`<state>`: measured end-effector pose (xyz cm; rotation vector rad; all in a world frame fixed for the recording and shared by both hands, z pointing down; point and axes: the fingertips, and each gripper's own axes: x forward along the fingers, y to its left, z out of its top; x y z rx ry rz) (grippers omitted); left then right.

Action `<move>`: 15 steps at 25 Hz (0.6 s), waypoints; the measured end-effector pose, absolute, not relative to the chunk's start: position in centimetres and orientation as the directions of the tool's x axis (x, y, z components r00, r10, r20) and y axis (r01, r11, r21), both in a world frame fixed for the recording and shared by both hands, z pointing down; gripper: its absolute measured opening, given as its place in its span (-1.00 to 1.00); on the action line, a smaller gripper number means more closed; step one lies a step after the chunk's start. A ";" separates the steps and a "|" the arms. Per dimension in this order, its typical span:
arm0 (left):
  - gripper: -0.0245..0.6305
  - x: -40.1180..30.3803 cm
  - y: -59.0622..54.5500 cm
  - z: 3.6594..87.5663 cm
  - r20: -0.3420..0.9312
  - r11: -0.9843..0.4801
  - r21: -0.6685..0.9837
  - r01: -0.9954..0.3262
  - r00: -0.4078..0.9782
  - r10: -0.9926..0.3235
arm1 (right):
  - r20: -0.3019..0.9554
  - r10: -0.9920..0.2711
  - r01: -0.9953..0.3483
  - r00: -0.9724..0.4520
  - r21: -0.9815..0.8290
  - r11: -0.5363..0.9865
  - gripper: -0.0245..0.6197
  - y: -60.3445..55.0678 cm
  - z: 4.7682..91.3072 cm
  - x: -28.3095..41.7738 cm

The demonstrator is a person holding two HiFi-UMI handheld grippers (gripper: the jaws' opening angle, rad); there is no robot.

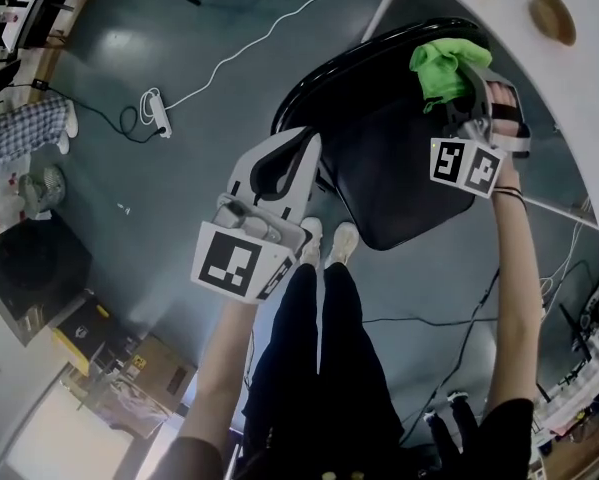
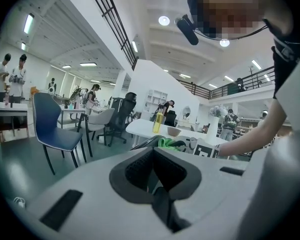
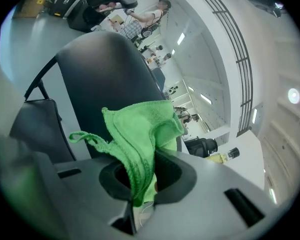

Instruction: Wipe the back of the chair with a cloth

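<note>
Seen from above, a black chair (image 1: 399, 168). At its back's top edge is a green cloth (image 1: 444, 66), pinched in the closed right gripper (image 3: 139, 181). The left gripper (image 2: 155, 176), jaws together and empty, hangs apart. Wiping looks barely begun; next comes pressing and dragging the cloth across.

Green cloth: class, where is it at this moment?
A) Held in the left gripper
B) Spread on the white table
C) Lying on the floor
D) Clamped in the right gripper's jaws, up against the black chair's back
D: in the right gripper view the green cloth sticks out from the shut jaws of the right gripper, and the head view shows it at the top of the black chair's back.
</note>
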<state>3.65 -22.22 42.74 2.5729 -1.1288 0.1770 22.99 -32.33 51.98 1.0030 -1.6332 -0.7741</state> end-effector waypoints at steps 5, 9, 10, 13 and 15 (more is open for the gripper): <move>-0.91 3.4 -21.9 43.3 0.254 -0.641 0.239 -0.729 0.684 -0.684 | 0.495 -0.863 -0.236 -0.106 0.830 0.505 -0.79 -30.7 55.4 22.9; -0.91 3.2 -21.7 43.8 0.254 -0.637 0.245 -0.731 0.682 -0.686 | 0.539 -0.837 -0.246 -0.093 0.802 0.544 -0.79 -29.8 57.8 23.0; -0.91 3.2 -21.7 43.9 0.254 -0.636 0.246 -0.731 0.682 -0.686 | 0.549 -0.831 -0.247 -0.090 0.796 0.553 -0.79 -29.6 58.4 23.0; -0.91 3.1 -21.5 44.4 0.256 -0.637 0.247 -0.730 0.683 -0.684 | 0.590 -0.803 -0.234 -0.087 0.771 0.592 -0.79 -28.8 60.3 23.0; -0.91 3.1 -21.4 44.7 0.256 -0.637 0.248 -0.730 0.683 -0.684 | 0.623 -0.778 -0.226 -0.082 0.749 0.623 -0.79 -28.3 61.7 23.0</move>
